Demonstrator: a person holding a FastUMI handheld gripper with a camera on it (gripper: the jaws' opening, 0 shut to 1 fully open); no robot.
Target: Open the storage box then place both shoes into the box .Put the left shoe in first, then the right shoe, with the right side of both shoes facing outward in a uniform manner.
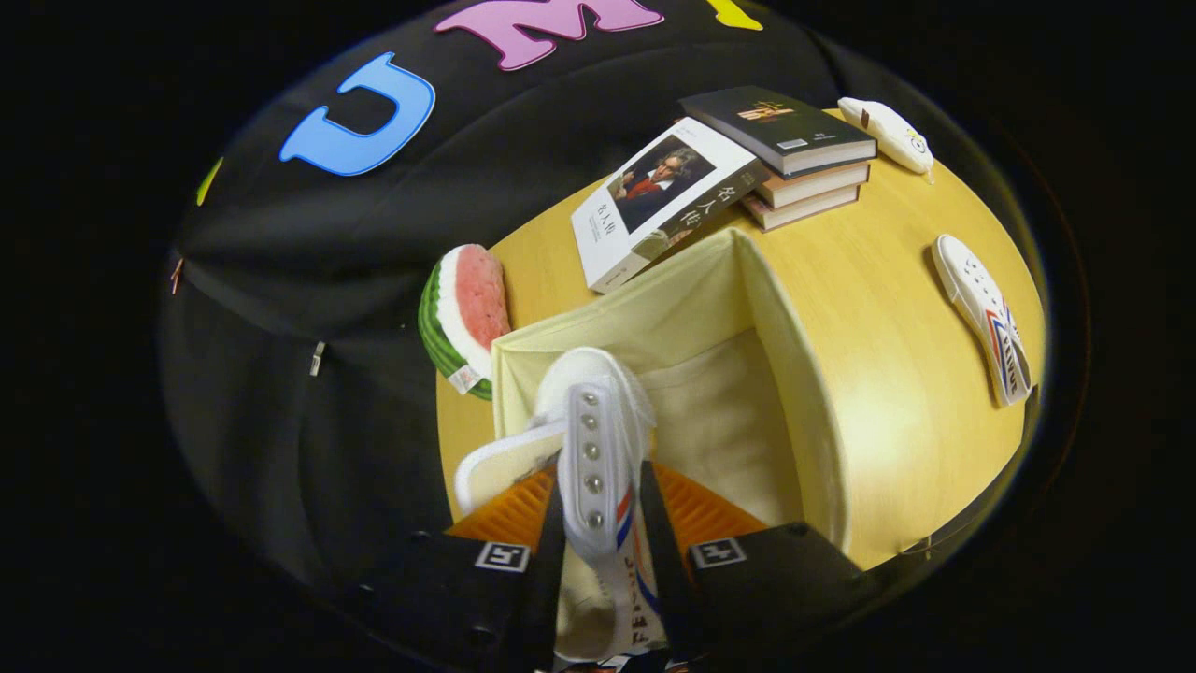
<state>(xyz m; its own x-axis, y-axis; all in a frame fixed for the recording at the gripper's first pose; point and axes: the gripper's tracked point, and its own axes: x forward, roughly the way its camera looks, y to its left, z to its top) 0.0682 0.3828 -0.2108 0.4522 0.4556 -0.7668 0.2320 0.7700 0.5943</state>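
Hand-held gripper [598, 523] clamped on a white shoe [593, 439], held over the open storage box [794, 374]. Next: lower, release. Other shoe [986, 318] waits on the surface [888, 280].

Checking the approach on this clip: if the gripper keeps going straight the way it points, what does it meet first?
The gripper, shut on the white shoe, points down into the open storage box. Likely the shoe's toe meets the box's cream inner floor first, though depth is unclear.

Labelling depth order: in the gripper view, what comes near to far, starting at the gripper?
gripper shut on white canvas shoe → open cream fabric storage box → white portrait-cover book → stack of dark-covered books → small white pouch.
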